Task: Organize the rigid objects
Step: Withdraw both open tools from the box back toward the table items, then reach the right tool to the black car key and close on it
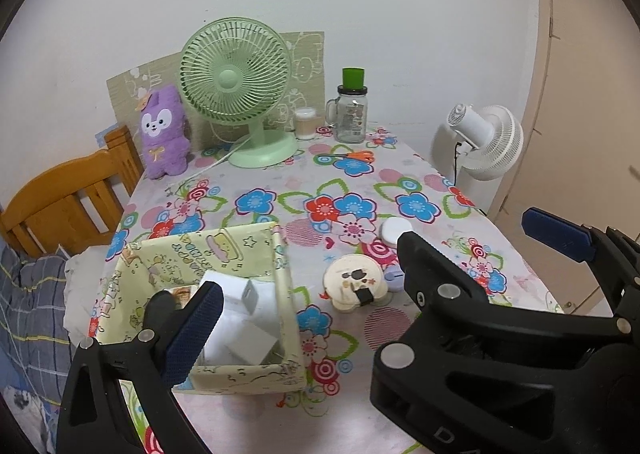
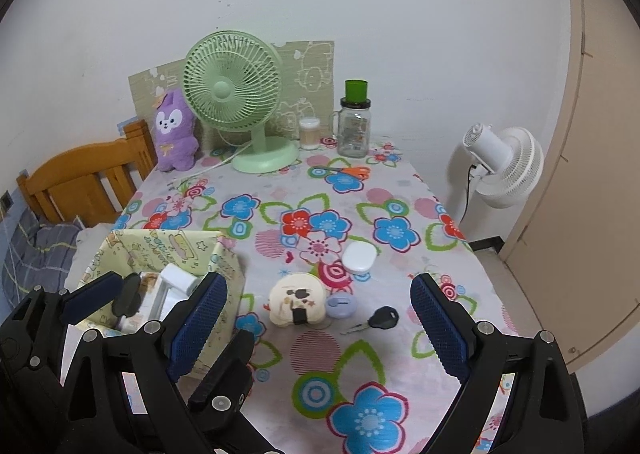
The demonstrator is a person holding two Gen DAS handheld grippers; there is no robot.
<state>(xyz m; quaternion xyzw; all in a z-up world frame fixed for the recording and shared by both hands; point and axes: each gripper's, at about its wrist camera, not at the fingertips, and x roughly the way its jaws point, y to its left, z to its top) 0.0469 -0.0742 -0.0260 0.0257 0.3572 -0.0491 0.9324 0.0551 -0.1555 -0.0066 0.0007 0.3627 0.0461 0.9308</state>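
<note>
I am holding both grippers (image 2: 318, 328) (image 1: 304, 278) spread and empty, hovering beside the yellow fabric box (image 2: 224, 266), its white boxes (image 1: 240, 318) showing

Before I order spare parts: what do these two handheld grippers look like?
Both are black plastic clamp-style frames with round silver rivets. Each finger carries a dark blue pad with a fine ribbed texture. White raised lettering marks one frame. The left gripper and right gripper look alike. No cables or sleeves show.
</note>
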